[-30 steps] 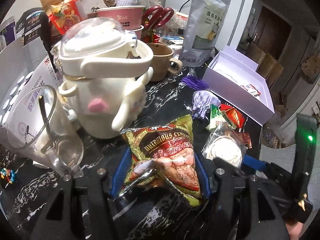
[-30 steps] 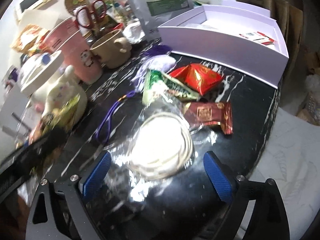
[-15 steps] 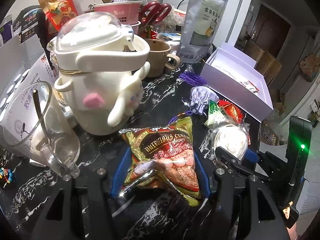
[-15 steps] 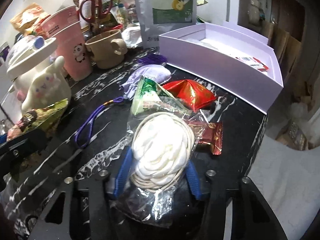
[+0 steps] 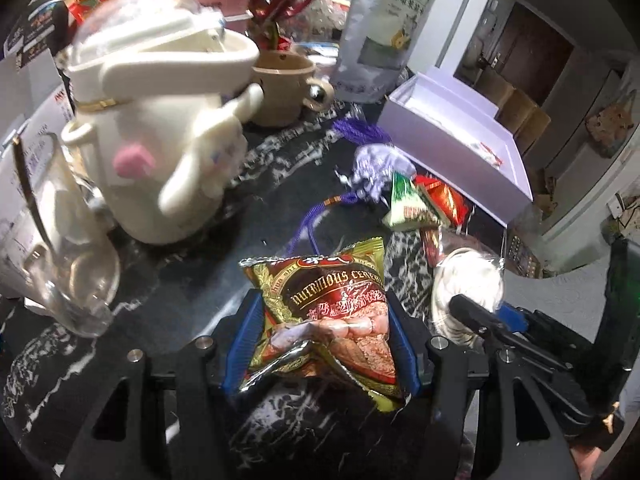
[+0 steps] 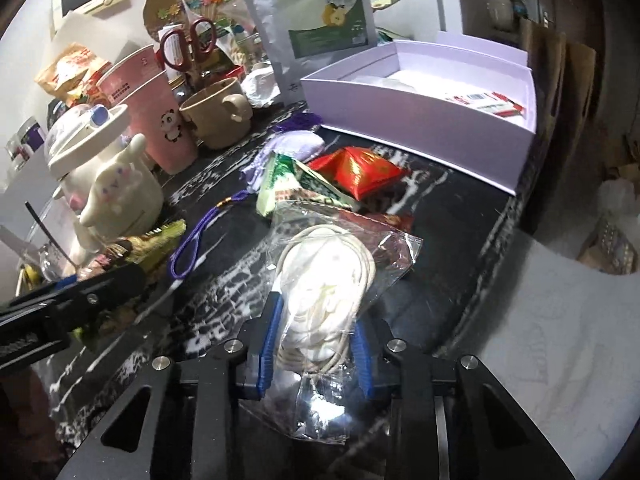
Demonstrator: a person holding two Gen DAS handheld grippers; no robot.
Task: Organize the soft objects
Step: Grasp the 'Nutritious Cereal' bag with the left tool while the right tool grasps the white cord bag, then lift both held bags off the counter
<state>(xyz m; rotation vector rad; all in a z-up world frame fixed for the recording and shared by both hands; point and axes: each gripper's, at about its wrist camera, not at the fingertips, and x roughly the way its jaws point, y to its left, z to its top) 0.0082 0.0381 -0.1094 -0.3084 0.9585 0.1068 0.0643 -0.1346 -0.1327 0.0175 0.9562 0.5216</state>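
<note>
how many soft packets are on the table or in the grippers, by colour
red and gold cereal packet, in the left gripper: 1
clear bag of white cord, in the right gripper: 1
green packet: 1
red packet: 1
lilac pouch: 1
dark red packet: 1
total: 6

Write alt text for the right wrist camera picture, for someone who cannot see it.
The right gripper has its blue jaws shut on a clear bag of white cord above a black marble table. Beyond lie a red snack packet, a green packet and an open lilac box.
</note>
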